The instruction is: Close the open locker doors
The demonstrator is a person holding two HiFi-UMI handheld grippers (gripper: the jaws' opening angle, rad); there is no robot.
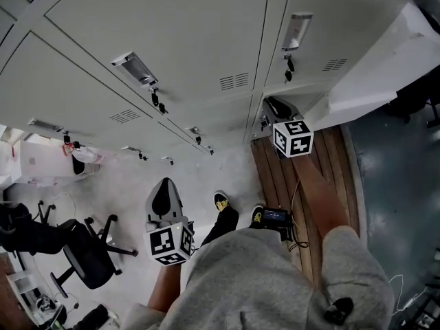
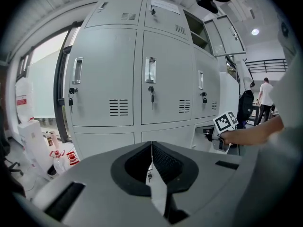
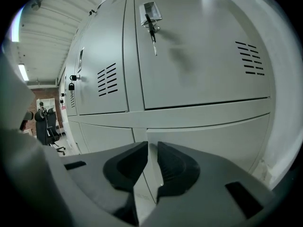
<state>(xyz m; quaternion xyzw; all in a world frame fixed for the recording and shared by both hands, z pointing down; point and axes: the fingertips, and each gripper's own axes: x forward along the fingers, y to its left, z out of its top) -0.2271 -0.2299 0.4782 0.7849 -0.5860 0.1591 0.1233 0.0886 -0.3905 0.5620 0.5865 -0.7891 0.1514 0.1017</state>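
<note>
A bank of grey lockers (image 1: 172, 40) fills the head view; most doors are shut, with keys hanging in the locks. In the left gripper view one upper door (image 2: 222, 34) at the right stands swung out from its dark compartment (image 2: 198, 30). The same door shows in the head view as a pale panel (image 1: 375, 81). My right gripper (image 1: 275, 108) is low, close to a bottom locker door (image 3: 213, 141), under a keyed door (image 3: 189, 56). Its jaws stand a narrow slit apart with nothing between them. My left gripper (image 1: 163, 184) hangs back over the floor, shut and empty.
A black office chair (image 1: 86, 253) stands at the lower left. White bags and boxes (image 1: 41, 160) lie by the lockers' left end. A wooden platform (image 1: 330, 170) runs along the right, with a small device and cables (image 1: 275, 216) beside it. A person (image 2: 266, 91) stands far off.
</note>
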